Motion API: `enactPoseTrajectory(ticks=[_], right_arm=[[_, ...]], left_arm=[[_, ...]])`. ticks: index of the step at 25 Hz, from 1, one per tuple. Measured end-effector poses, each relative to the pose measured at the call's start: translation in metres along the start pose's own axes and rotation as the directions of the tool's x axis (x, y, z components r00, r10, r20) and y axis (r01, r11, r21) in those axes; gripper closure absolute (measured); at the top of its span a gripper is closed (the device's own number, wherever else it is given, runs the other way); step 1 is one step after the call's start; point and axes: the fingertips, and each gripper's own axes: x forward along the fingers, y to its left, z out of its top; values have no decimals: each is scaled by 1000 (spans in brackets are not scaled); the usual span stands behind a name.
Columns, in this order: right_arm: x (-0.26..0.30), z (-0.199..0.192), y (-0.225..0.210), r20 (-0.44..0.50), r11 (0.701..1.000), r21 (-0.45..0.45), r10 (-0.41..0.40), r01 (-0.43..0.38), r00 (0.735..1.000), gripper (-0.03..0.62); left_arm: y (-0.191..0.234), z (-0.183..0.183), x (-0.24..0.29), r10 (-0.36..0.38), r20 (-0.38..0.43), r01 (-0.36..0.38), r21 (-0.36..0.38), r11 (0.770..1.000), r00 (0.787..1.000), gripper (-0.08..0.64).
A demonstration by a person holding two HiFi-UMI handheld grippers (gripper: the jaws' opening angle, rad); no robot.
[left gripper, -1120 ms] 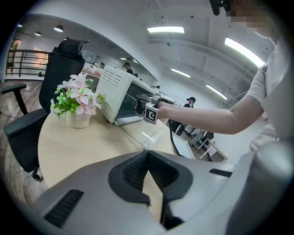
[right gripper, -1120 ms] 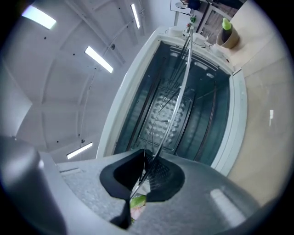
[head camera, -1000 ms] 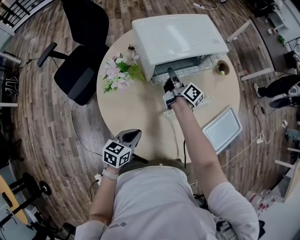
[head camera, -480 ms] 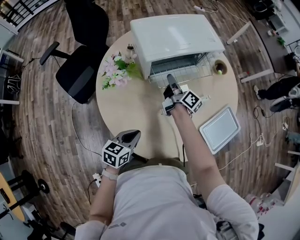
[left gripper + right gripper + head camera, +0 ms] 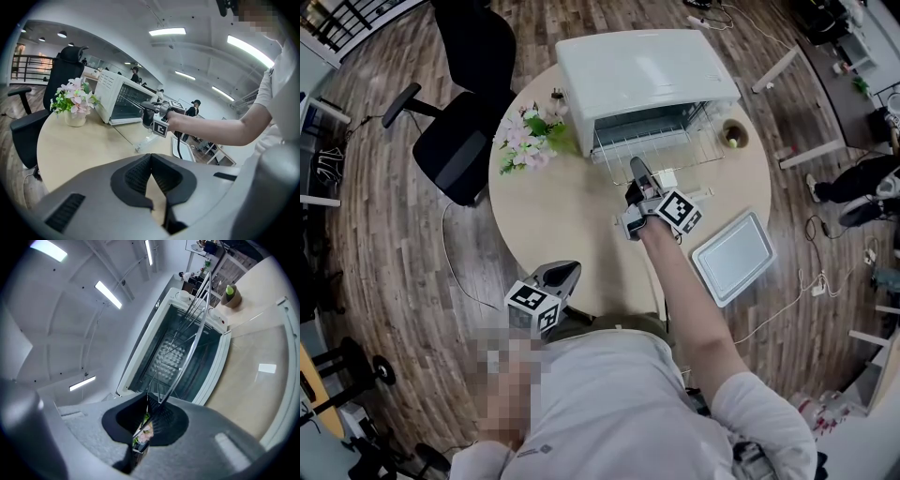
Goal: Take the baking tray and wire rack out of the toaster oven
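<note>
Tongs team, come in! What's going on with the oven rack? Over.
Right tongs shut on wire rack, rack partway out of toaster oven. Left tongs shut, empty. Baking tray already out on table. Nothing blocking rack.

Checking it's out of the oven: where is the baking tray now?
Head view: the baking tray lies on the round table at its right edge, right of the person's arm, away from the toaster oven.

Wire rack halfway out of the toaster oven

On the round table (image 5: 562, 220), the right gripper (image 5: 636, 169) meets the front edge of the wire rack (image 5: 666, 145), which juts from the white toaster oven (image 5: 642, 75). The baking tray (image 5: 733, 256) lies on the table to the right, and the left gripper (image 5: 565, 273) hovers at the near edge.
</note>
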Motion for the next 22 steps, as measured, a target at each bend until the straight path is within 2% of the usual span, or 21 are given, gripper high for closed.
enactPoseTrajectory(ticks=[7, 22], right_arm=[[-19, 0, 7, -11, 999, -40, 0, 0, 1000, 581], [-37, 1, 10, -28, 998, -55, -7, 5, 1000, 581]], left_arm=[[-17, -7, 1, 10, 8, -10, -2, 1000, 1000, 560], [-37, -17, 6, 34, 18, -34, -9, 999, 999, 560]])
